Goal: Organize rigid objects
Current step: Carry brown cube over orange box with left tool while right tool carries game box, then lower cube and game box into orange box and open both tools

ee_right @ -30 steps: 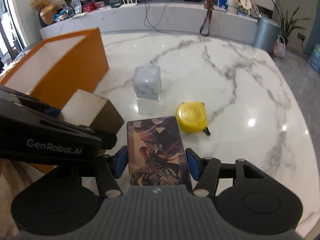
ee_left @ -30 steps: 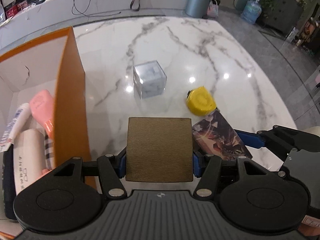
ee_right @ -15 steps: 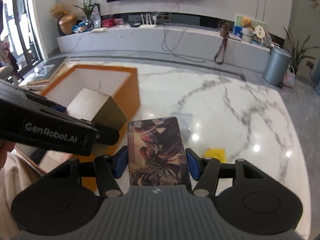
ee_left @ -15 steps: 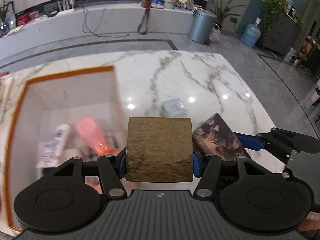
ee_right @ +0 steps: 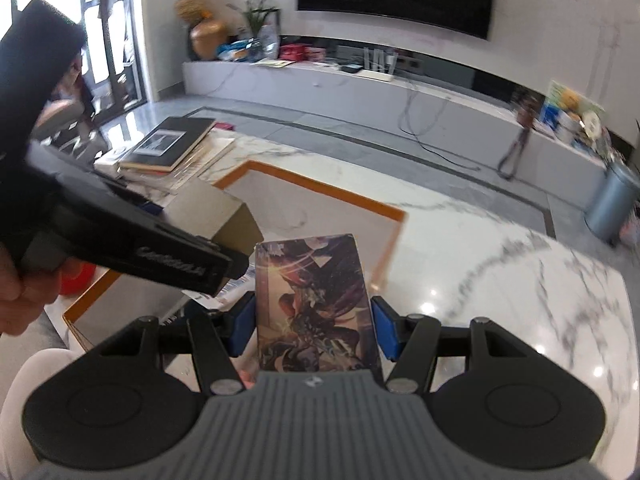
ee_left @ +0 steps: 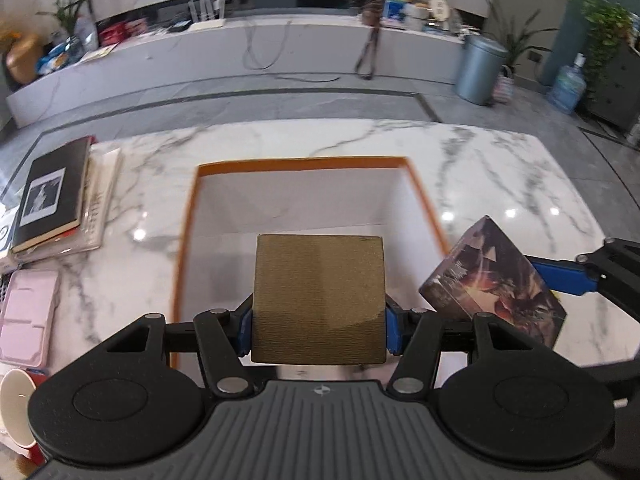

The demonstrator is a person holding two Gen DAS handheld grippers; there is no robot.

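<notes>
A tan cube-shaped box point(ee_left: 319, 298) is being gripped by the left gripper point(ee_left: 319, 326), its blue fingers point(ee_left: 244, 330) pressed flat against both sides of the box, set about halfway apart; the box is being held in the air above the open orange-rimmed carton point(ee_left: 306, 163), whose white inner walls are being seen beneath it; in the right wrist view the same box point(ee_right: 216, 212) is being seen over the carton's near corner, with a person's hand point(ee_right: 24, 288) wrapped round the left tool's handle. A printed card box with dark fantasy artwork point(ee_right: 316, 306) is being clamped by the right gripper point(ee_right: 316, 330), the fingers point(ee_right: 386, 332) closed on its long sides at a middling width; it is being held upright, over the right-hand rim of the carton point(ee_right: 320, 190) where that rim meets the marble tabletop point(ee_right: 500, 264); from the left wrist view this card box point(ee_left: 494, 280) is being seen tilted, just beside the carton's right wall and above the tabletop point(ee_left: 500, 168). A stack of books point(ee_left: 52, 196) is lying on the tabletop left of the carton, well apart from both held boxes; a pink case point(ee_left: 26, 316) is lying nearer, below the books; a red-and-white mug point(ee_left: 18, 410) is being glimpsed at the lower left edge.
</notes>
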